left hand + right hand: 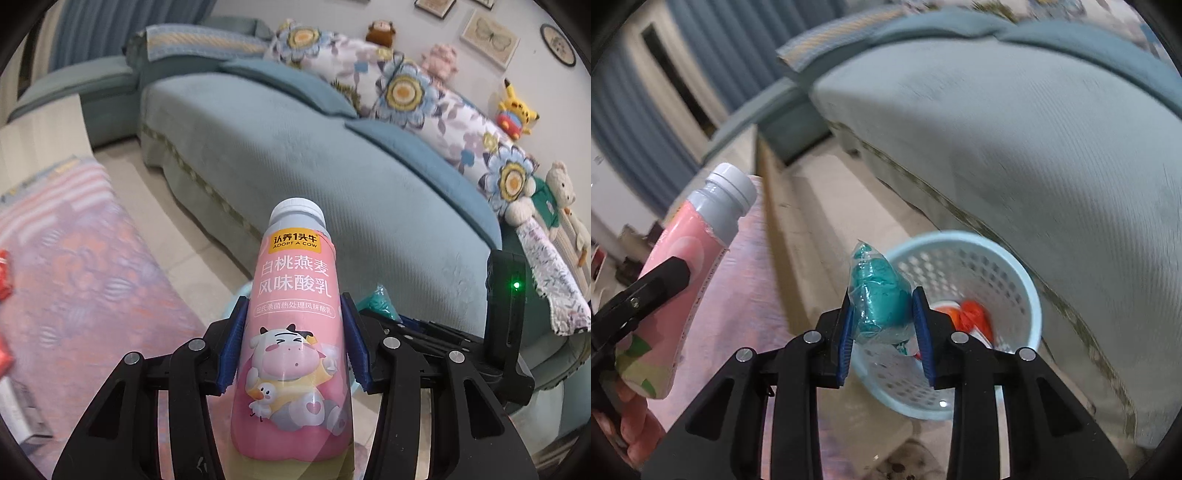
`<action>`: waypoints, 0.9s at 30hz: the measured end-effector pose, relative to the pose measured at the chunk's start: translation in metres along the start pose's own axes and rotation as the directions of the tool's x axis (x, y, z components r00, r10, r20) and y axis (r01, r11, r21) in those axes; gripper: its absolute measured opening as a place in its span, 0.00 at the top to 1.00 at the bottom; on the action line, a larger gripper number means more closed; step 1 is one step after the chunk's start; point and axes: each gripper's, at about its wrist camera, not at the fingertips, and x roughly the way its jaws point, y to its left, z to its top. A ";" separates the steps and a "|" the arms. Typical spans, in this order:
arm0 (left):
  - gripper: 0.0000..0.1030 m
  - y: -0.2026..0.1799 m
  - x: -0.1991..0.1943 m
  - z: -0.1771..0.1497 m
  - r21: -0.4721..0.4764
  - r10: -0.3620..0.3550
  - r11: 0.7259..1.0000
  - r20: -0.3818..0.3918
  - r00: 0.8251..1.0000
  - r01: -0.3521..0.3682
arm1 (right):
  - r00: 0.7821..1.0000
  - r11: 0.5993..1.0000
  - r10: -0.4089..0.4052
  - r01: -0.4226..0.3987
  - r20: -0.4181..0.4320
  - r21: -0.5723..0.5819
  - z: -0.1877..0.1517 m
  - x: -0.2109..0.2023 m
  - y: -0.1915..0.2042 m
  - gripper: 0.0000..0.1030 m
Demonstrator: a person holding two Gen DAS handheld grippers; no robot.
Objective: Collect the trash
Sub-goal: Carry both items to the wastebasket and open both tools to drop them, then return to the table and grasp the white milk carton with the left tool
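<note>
Soft, even indoor light fills both views, with no hard shadows. Both views bulge into dark rounded corners. The right wrist view is smeared by motion blur, worst across the sofa [1052, 155] at upper right; the left wrist view is sharper, its left edge softened.

Teal sofa [332, 155] with floral cushions [417, 92] — pale tiled floor [122, 177], framed pictures [489, 37]
</note>
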 end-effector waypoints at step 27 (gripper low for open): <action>0.46 0.076 -0.098 -0.029 -0.095 0.125 0.989 0.091 0.988 -0.116 | 0.993 0.989 0.102 -0.095 0.058 -0.112 -0.016 -0.024 0.068 0.58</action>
